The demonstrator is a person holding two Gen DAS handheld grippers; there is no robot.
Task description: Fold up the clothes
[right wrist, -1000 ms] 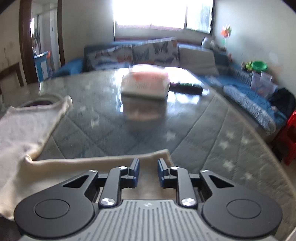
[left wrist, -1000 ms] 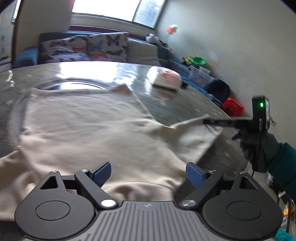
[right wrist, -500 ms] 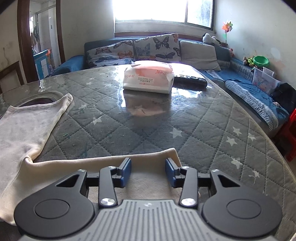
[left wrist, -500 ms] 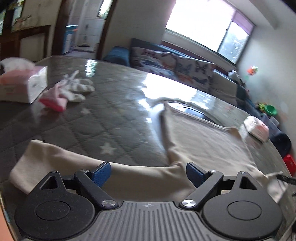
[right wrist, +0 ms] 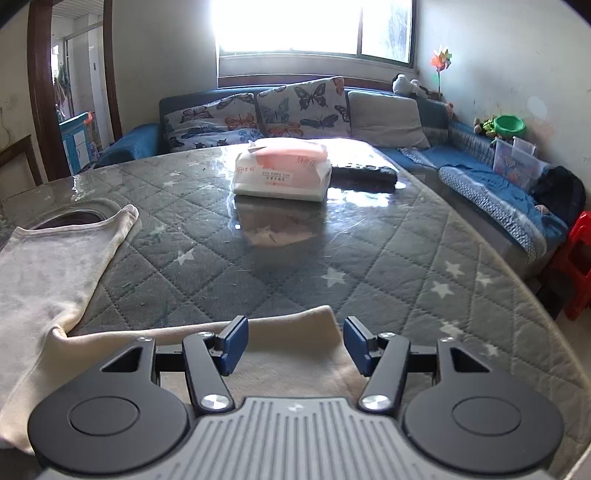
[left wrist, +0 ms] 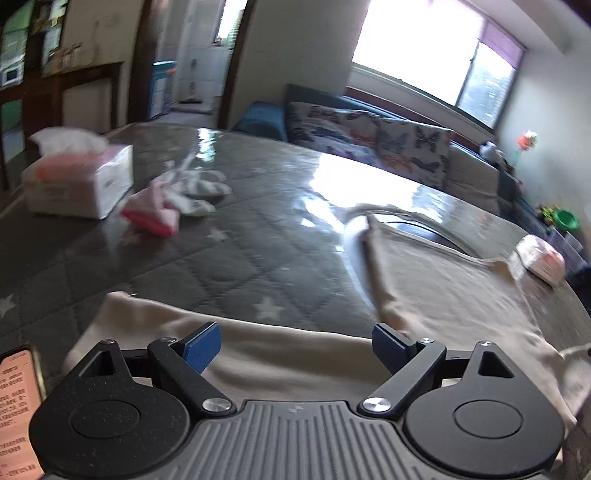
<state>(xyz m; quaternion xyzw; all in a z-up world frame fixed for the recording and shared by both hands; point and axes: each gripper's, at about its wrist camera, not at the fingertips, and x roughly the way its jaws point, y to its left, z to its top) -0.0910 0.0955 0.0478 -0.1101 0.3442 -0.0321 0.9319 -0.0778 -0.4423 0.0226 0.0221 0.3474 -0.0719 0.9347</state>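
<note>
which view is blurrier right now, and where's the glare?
Left wrist view: motion-blurred, worst on the tissue box and shirt; window glare on the table. Right wrist view: sharp; window blown out, reflection beside the tissue pack.

My cream shirt: soft matt knit cloth. Table: glossy glass over quilted fabric. Tissue pack: shiny plastic wrap. My right gripper: matt blk plastic, metal screws.

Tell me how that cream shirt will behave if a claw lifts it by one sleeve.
The cream shirt lies flat with soft wrinkles, so it will probably hang limp and drape. It looks thin, so likely light. The table looks glossy, so the rest may slide along.
</note>
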